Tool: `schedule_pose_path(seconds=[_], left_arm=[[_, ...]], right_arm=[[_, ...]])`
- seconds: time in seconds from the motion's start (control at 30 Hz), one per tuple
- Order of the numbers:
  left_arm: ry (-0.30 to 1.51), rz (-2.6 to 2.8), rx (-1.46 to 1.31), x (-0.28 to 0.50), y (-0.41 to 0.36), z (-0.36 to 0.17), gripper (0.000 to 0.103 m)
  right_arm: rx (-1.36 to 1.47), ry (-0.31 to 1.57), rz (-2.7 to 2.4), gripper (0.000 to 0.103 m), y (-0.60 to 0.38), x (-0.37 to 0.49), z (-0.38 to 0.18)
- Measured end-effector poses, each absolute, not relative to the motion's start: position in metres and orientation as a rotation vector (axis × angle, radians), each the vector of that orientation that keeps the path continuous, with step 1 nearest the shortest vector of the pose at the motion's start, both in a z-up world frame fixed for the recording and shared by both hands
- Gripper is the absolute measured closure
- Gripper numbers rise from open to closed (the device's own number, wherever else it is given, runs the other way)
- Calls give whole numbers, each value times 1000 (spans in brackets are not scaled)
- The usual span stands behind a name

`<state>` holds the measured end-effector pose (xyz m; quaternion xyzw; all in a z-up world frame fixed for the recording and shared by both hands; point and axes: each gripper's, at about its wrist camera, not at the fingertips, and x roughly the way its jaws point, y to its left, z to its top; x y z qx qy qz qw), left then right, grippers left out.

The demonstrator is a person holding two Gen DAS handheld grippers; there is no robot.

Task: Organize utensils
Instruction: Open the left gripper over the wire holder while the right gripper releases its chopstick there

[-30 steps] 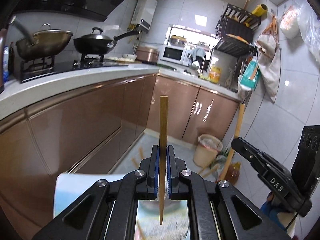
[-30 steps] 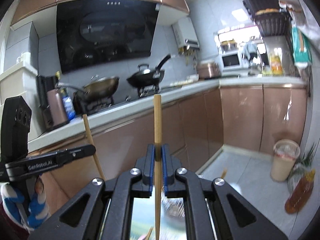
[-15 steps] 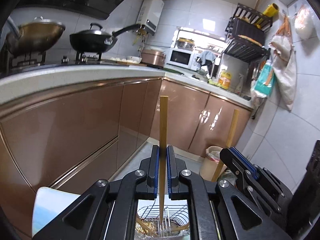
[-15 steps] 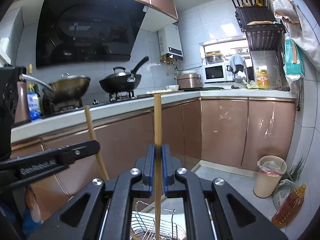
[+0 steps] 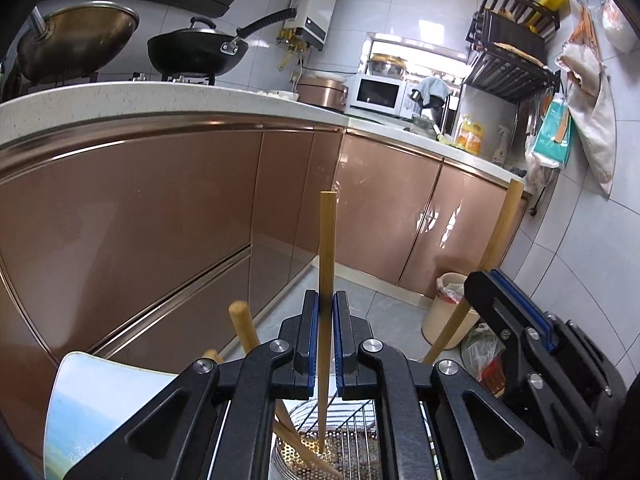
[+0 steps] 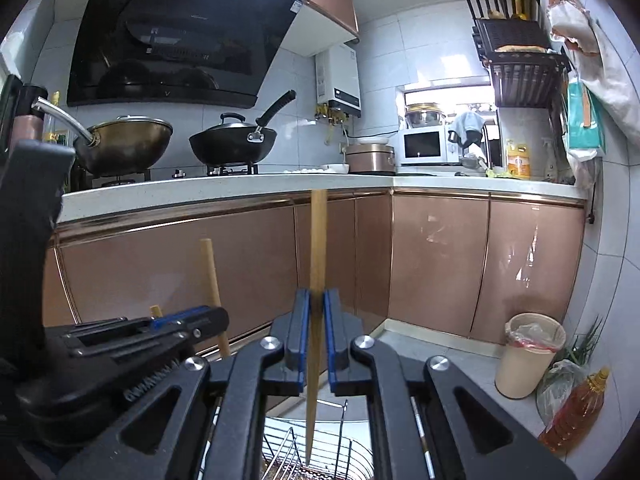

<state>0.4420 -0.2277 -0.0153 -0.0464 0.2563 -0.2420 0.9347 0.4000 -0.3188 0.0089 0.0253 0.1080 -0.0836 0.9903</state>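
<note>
both tongs (image 5: 327, 312) (image 6: 316, 308) clenched on upright chopsticks (image 5: 326, 264) (image 6: 316, 264) above the wire basket (image 5: 352, 436).

Left claw (image 5: 327, 336) points forward and level, its blue-padded fingers (image 5: 310, 332) pressed close with only a thin sliver between them, clamped on a chopstick (image 5: 326, 280) standing upright. Right claw (image 6: 316, 336) shows the same pose, fingers (image 6: 301, 336) pinched on another chopstick (image 6: 316, 264). The two claws sit side by side, each showing at the edge of the other's view, the right one angled inward.
</note>
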Motion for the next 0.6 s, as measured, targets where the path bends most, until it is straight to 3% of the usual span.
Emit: schedule_pose_path(seconds=[0.43,0.6], left_arm=[[532,-471,-75,432,-221,-12,96],[523,-452,-62,427,-220,-5,66]], right_arm=[[58,240,-156,95,-323,390,18],[56,236,-162,95,-323,380,30]])
